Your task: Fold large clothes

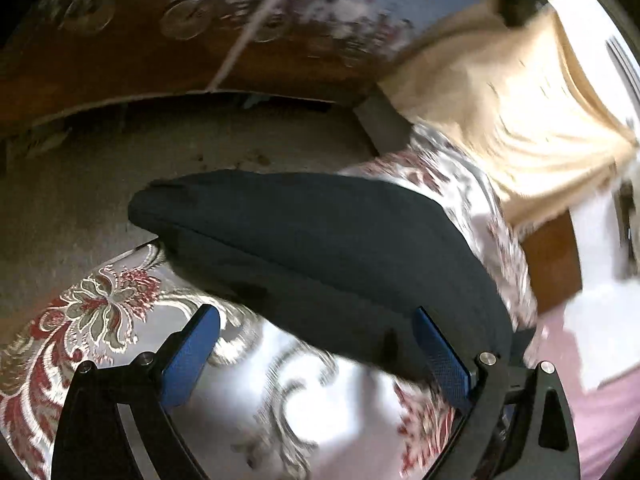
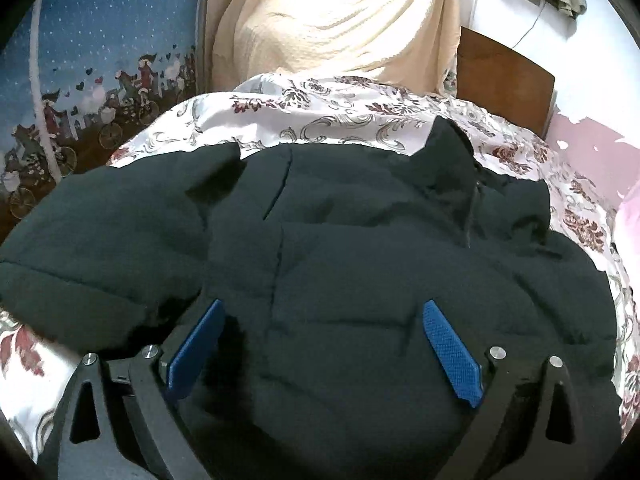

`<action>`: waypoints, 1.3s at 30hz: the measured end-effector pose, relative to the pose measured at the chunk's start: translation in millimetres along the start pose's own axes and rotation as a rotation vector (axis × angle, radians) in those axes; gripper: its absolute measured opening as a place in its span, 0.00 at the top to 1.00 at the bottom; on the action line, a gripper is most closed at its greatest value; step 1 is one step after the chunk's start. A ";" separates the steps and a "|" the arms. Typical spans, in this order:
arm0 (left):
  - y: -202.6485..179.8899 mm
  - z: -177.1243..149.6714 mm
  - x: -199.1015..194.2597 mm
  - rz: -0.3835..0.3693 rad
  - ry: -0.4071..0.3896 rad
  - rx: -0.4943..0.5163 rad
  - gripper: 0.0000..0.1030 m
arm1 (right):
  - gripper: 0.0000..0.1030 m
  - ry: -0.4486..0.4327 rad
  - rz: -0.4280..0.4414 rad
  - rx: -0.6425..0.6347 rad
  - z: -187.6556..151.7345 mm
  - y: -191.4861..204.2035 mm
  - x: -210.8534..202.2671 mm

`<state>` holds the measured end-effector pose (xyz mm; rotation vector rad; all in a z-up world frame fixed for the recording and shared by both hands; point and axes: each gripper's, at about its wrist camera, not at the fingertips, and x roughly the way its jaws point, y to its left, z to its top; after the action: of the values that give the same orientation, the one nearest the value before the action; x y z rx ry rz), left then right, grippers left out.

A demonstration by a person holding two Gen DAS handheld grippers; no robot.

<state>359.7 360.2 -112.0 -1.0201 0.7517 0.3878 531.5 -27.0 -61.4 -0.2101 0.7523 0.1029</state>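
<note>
jacket point(image 2: 340, 248): plain black, no pattern | bedspread point(image 2: 360, 120): white with dark red flowers and grey scrollwork | draped cloth point(image 2: 332, 20): plain cream | gripper pads point(image 2: 452, 352): blue, fine textured grid | curtain point(image 2: 100, 60): blue, white dots, cartoon figures | headboard point(image 2: 504, 80): brown

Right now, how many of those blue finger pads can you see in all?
4. The left gripper shows two pads, over the floral bedcover and the jacket's edge. The right gripper shows two, both over the black jacket. None seems hidden.
</note>
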 end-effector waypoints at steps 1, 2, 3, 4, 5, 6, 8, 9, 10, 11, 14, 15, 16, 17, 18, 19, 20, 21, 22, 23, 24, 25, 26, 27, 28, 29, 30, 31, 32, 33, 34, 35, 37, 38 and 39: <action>4.7 1.7 4.3 0.003 0.004 -0.019 0.06 | 0.06 0.004 -0.001 -0.004 1.1 2.7 3.8; 9.4 2.7 11.5 0.005 0.016 -0.040 0.07 | 0.06 0.011 -0.004 -0.008 0.7 5.5 8.1; 12.7 3.1 17.8 0.005 0.028 -0.057 0.07 | 0.05 0.016 -0.008 -0.011 0.0 7.7 12.3; 14.4 2.7 22.5 0.001 0.034 -0.069 0.07 | 0.02 0.023 -0.013 -0.014 -2.5 10.1 17.3; 15.3 2.2 26.1 -0.007 0.027 -0.079 0.10 | 0.02 0.027 -0.015 -0.015 -6.0 12.0 21.6; 15.5 2.6 26.5 -0.014 0.017 -0.083 0.13 | 0.02 0.025 -0.015 -0.014 -8.2 13.9 23.8; 15.3 2.5 27.0 -0.037 0.002 -0.087 0.31 | 0.01 0.016 -0.012 -0.012 -10.9 13.4 25.0; 17.1 3.2 26.1 -0.050 -0.002 -0.089 0.36 | 0.01 0.012 -0.011 -0.010 -12.0 13.3 25.0; 17.4 3.2 25.2 -0.058 -0.013 -0.089 0.45 | 0.01 0.008 -0.010 -0.010 -12.5 13.0 25.6; 18.0 3.5 24.0 -0.058 -0.028 -0.088 0.57 | 0.01 0.004 -0.009 -0.010 -13.2 12.6 26.2; 18.4 5.6 18.7 -0.074 -0.079 -0.075 0.81 | 0.01 -0.003 -0.006 -0.008 -15.4 13.0 27.3; 17.4 8.1 17.5 -0.084 -0.089 -0.070 0.84 | 0.01 -0.004 -0.006 -0.008 -15.2 13.0 27.8; 16.4 8.4 16.1 -0.088 -0.100 -0.064 0.89 | 0.01 -0.006 -0.005 -0.007 -15.5 12.8 28.0; 14.7 8.8 13.4 -0.097 -0.118 -0.054 0.91 | 0.01 -0.007 -0.005 -0.006 -15.5 12.8 28.2; 14.4 9.5 9.5 -0.104 -0.131 -0.046 0.91 | 0.01 -0.007 -0.005 -0.005 -15.6 12.6 28.4; 11.1 9.5 4.2 -0.116 -0.159 -0.030 0.92 | 0.01 -0.006 -0.006 -0.005 -15.3 12.5 28.6; 10.3 10.7 0.6 -0.123 -0.175 -0.023 0.93 | 0.01 -0.006 -0.006 -0.005 -15.1 12.4 28.6; 5.8 11.0 -7.1 -0.137 -0.207 -0.005 0.93 | 0.01 -0.007 -0.007 -0.005 -15.1 12.4 28.5; 1.6 11.3 -12.8 -0.145 -0.230 0.012 0.94 | 0.01 -0.007 -0.004 -0.005 -14.6 12.1 28.5; -3.3 11.8 -18.7 -0.150 -0.250 0.032 0.94 | 0.01 -0.005 0.009 0.004 -13.6 9.9 27.8; -13.2 12.2 -28.1 -0.157 -0.278 0.067 0.94 | 0.01 -0.007 0.024 0.019 -12.5 6.8 25.3; -20.3 12.3 -35.7 -0.169 -0.296 0.089 0.94 | 0.01 -0.013 0.053 0.049 -10.4 -0.5 19.0; -30.9 11.7 -46.7 -0.191 -0.324 0.122 0.94 | 0.01 -0.021 0.074 0.072 -9.5 -6.6 12.5; -39.9 10.4 -56.6 -0.206 -0.346 0.151 0.94 | 0.01 -0.029 0.090 0.091 -9.3 -12.3 5.7; -49.5 9.4 -64.4 -0.217 -0.360 0.178 0.94 | 0.01 -0.035 0.109 0.115 -9.0 -21.7 -5.2; -64.0 7.7 -74.4 -0.234 -0.375 0.219 0.94 | 0.01 -0.036 0.124 0.130 -9.6 -28.6 -12.8; -78.5 5.1 -81.8 -0.246 -0.387 0.257 0.94 | 0.01 -0.035 0.137 0.141 -10.3 -34.6 -19.4; -93.6 2.5 -89.3 -0.256 -0.397 0.299 0.94 | 0.01 -0.034 0.154 0.148 -11.9 -44.6 -30.5; -103.4 0.4 -93.9 -0.262 -0.401 0.326 0.94 | 0.01 -0.033 0.159 0.149 -13.4 -51.0 -36.5; -119.1 -2.7 -99.3 -0.273 -0.403 0.365 0.94 | 0.01 -0.031 0.163 0.147 -15.9 -60.1 -46.4; -135.4 -7.0 -104.2 -0.288 -0.402 0.404 0.94 | 0.01 -0.031 0.167 0.145 -19.0 -68.8 -55.4; -148.7 -11.3 -107.6 -0.302 -0.399 0.435 0.95 | 0.01 -0.032 0.169 0.145 -21.7 -75.2 -62.1; -182.2 -23.8 -111.9 -0.331 -0.369 0.514 0.95 | 0.01 -0.029 0.165 0.146 -30.1 -96.4 -76.6; -199.9 -32.0 -113.0 -0.341 -0.356 0.553 0.95 | 0.01 -0.027 0.161 0.150 -33.5 -105.4 -81.1; -210.3 -37.5 -114.0 -0.345 -0.350 0.578 0.95 | 0.01 -0.019 0.155 0.153 -37.7 -116.3 -84.7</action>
<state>395.8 230.5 89.2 -0.4982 0.3256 0.0348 464.4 -150.3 -12.2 -0.0048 0.7533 0.1928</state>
